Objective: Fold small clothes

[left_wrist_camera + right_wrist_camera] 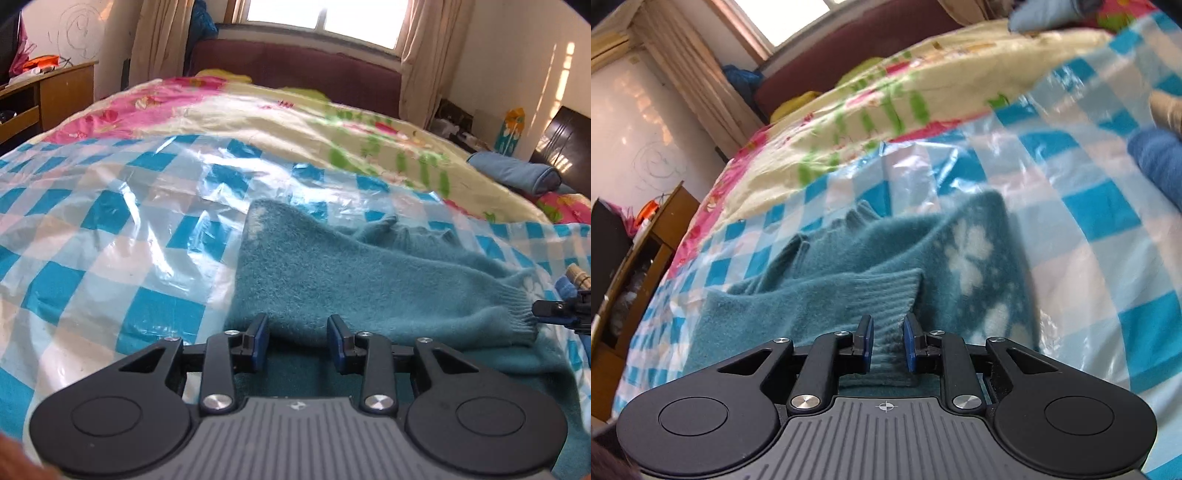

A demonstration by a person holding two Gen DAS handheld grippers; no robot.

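- A small teal knitted sweater [332, 266] lies partly folded on a blue-and-white checked plastic sheet [110, 221] spread over a bed with a flowered quilt [295, 122].
- In the right wrist view the sweater [849, 266] shows white flower shapes on its right part, and a sleeve with a ribbed cuff [894, 295] lies folded across the body.
- The left gripper [297, 341] sits low over the near edge of the sweater; its jaws stand apart, with knit fabric showing in the gap, and the blue pads do not press on it.
- The right gripper [888, 341] has its jaws narrowly apart with the ribbed cuff running between them; the left pad stands a little clear of the knit, and whether the right pad touches cannot be told.
- In the left wrist view the tip of the right gripper [554, 308] shows at the right edge, just beside the cuff end of the sleeve.
- A rolled pale blue cloth [517, 173] lies farther off on the quilt, well apart from the sweater.
- A wooden desk [55, 92] stands beside the bed with open shelves; what they hold is too blurred to tell.
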